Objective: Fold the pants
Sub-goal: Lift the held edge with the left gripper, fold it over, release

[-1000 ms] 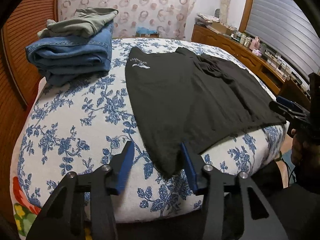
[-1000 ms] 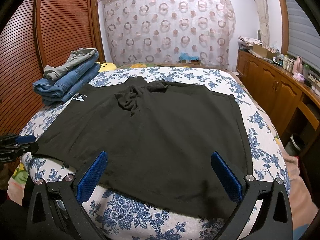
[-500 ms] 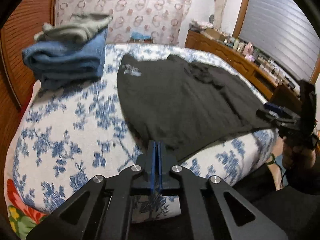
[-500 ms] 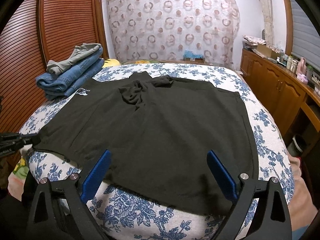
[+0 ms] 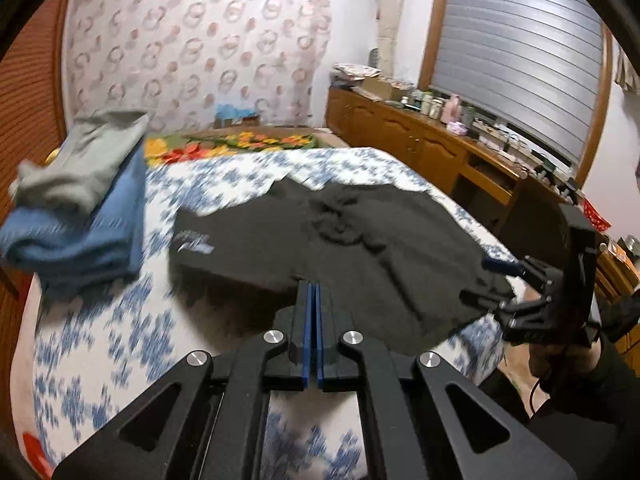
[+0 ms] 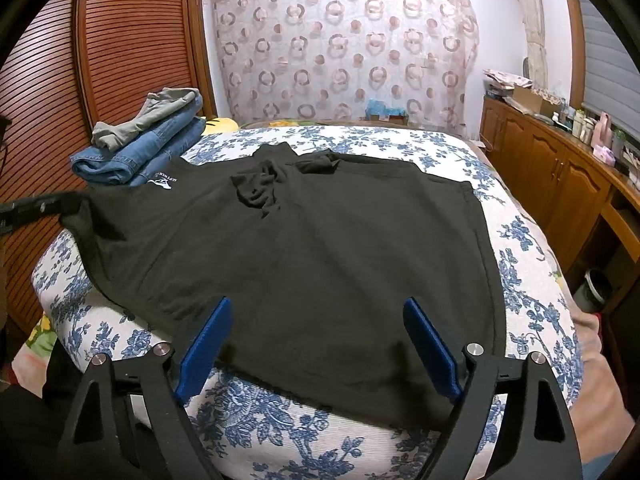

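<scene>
Black pants (image 6: 320, 248) lie spread across the blue-flowered bed (image 6: 532, 292), with a white logo near the far left corner. My left gripper (image 5: 314, 292) is shut on the near left corner of the black pants (image 5: 360, 248) and holds it lifted off the bed. It also shows at the left edge of the right wrist view (image 6: 32, 208). My right gripper (image 6: 316, 320) is open, its blue pads straddling the pants' near edge. It also shows in the left wrist view (image 5: 492, 280), open at the pants' right corner.
A stack of folded blue jeans (image 6: 136, 152) with a grey garment on top sits at the bed's far left. A wooden slatted wardrobe (image 6: 120, 40) stands left. A wooden counter (image 6: 560, 176) with bottles runs along the right. A patterned curtain hangs behind.
My left gripper closed on the pants' corner and has raised it off the bed. My right gripper stayed open and edged closer over the near hem.
</scene>
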